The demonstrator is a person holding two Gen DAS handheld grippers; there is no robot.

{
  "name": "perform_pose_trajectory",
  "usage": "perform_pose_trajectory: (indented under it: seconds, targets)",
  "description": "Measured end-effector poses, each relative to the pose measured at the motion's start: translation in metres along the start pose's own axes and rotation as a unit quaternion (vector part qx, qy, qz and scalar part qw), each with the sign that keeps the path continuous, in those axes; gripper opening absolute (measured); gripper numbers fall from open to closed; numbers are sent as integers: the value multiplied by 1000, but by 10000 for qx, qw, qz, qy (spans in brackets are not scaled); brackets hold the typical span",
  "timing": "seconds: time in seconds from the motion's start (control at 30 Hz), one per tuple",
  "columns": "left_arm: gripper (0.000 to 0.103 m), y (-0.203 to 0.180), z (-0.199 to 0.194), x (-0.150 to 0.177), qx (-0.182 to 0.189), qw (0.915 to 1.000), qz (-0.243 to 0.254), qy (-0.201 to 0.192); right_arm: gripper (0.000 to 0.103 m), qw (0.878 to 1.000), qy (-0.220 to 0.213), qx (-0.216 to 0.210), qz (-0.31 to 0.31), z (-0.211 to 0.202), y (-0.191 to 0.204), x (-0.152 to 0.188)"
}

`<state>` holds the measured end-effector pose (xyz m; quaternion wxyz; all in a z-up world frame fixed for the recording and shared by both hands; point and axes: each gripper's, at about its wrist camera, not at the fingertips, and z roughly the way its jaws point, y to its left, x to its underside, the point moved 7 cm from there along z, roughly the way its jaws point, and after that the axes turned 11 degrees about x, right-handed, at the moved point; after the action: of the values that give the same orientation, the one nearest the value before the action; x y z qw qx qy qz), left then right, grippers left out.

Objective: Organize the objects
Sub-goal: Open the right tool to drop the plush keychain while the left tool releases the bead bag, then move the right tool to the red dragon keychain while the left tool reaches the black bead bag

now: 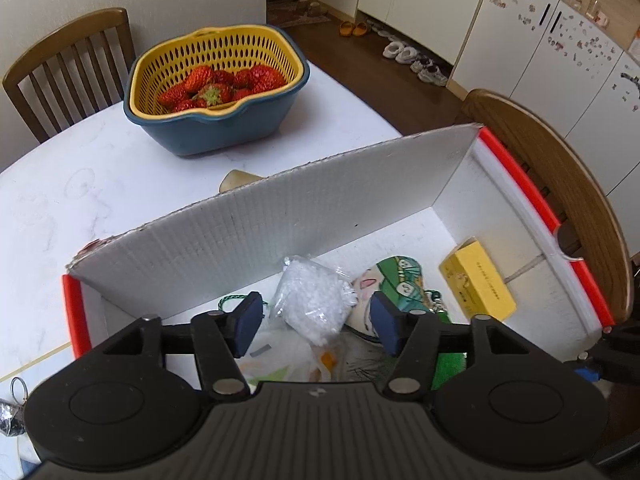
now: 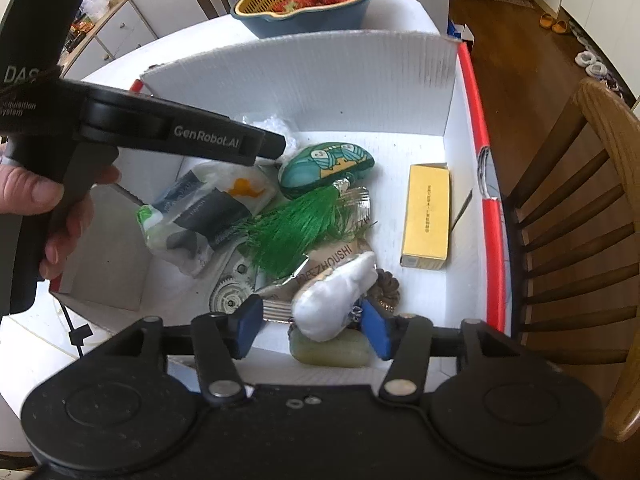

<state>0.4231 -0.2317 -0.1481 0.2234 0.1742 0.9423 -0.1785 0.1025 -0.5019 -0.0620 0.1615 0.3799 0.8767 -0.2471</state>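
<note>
The white box [image 1: 248, 216] with red edging is set on the table [image 1: 100, 168], and both tools are held above its open top, angled steeply downward, so that the contents can be reached.

Left gripper [image 1: 316, 322]: the jaws are seen parted about halfway. The bag of white pellets [image 1: 316, 300] lies below and between the blue pads, with no pad pressing on it; nothing is held. In the right wrist view this tool is seen at 10 o'clock, carried by a hand [image 2: 44, 200].

Centre of the box: the loose items are heaped together, namely the green tassel [image 2: 296, 224], the teal pouch [image 2: 324, 164] at 12 o'clock of it, and the printed packets [image 2: 208, 208] at 9 o'clock.

Right gripper [image 2: 312, 328]: the jaws are likewise parted about halfway. The white stuffed piece [image 2: 336, 296] lies between the pads; contact with the right pad cannot be ruled out, but no grip is judged.

The yellow carton [image 2: 426, 216] lies apart at 3 o'clock, near the right wall.

The strawberry basket [image 1: 216, 80] stands outside the box at 12 o'clock.
</note>
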Motion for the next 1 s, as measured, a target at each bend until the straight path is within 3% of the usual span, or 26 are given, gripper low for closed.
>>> perform_pose_trajectory:
  seconds: [0.63,0.73,1.0]
  targets:
    - [66,-23,-79,25,140,9979,86,-628,75,9979,-630,-52,-144,-53,14,6]
    - [73,-25,-92,33,153,9972,123,-722,80,9971,-744,-44,-157,-61,17,7]
    - [77,-23,-128,55,251,9948,52,-987,87,9946,-1003,55,-271,-79,30,9]
